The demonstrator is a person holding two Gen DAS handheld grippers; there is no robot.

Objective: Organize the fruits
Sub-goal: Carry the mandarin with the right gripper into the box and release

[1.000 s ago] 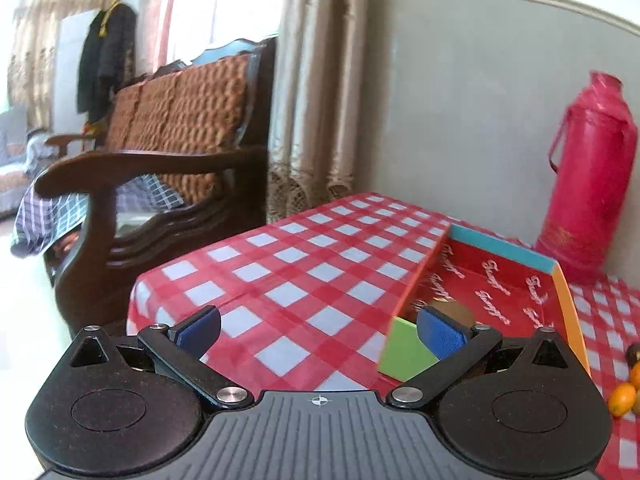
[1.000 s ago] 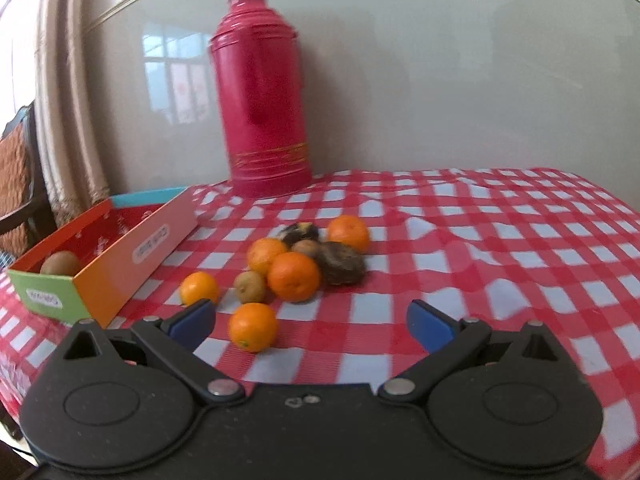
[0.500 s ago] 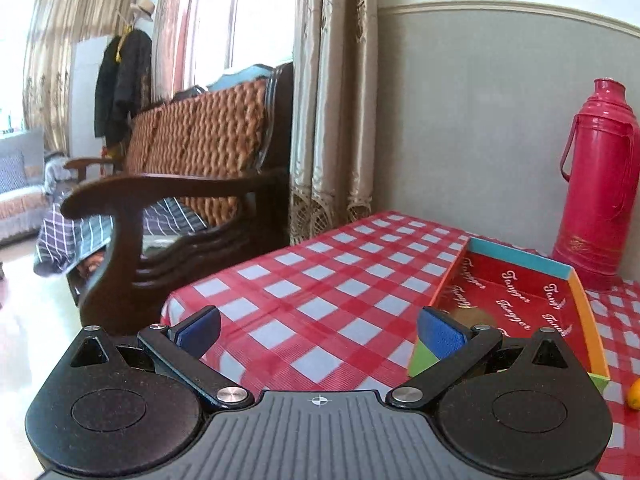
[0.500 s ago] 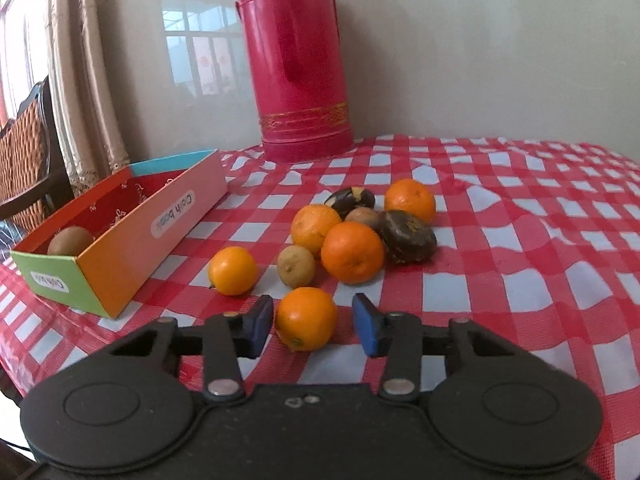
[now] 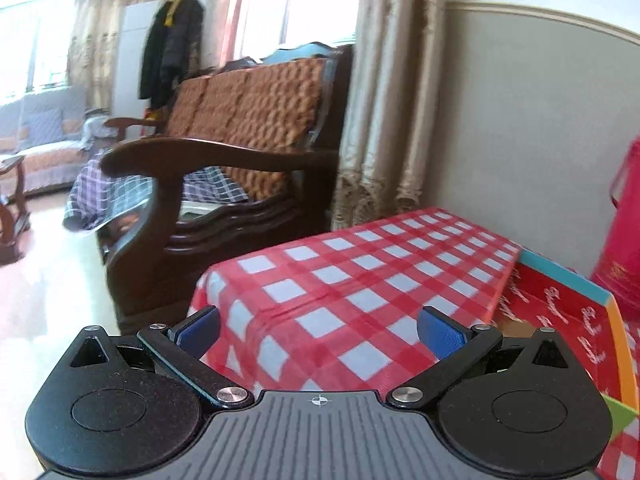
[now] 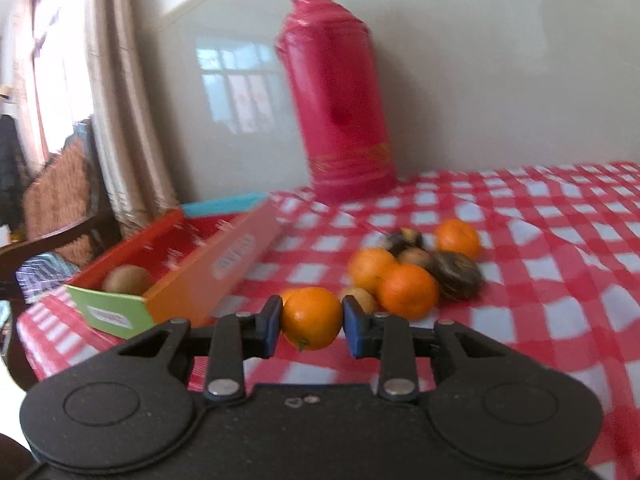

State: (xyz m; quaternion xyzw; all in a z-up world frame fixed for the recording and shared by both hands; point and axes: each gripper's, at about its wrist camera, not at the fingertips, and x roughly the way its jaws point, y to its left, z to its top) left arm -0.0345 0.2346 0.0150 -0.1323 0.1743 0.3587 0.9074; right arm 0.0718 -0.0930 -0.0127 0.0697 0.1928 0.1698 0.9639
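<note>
**Right gripper clamps one orange; left gripper empty**

Left wrist view: the left gripper [image 5: 318, 330] hangs with its two blue-padded fingers [image 5: 438, 338] spread wide and nothing between them, over the corner of the desk [image 5: 360, 280] covered in red-and-white checked cloth. At the right edge lies one long shallow cardboard box [image 5: 560, 304] with a red printed floor and a blue end wall. One dark wooden armchair [image 5: 240, 152] with a brown cushion stands beyond the desk, beside one beige curtain [image 5: 392, 92].

Right wrist view: the right gripper [image 6: 311, 322] is clenched on one round orange mandarin [image 6: 311, 318], both blue pads pressing its sides; whether it still touches the cloth I cannot tell. Behind it sits a cluster: three more orange mandarins [image 6: 408, 290], two dark wrinkled fruits [image 6: 456, 274] and two small brownish fruits [image 6: 358, 298], with a sliver of a further orange fruit showing beside the left finger. One brown kiwi [image 6: 126, 280] lies inside the box, at its green end. One tall red thermos flask [image 6: 340, 96] stands against the wall.
</note>
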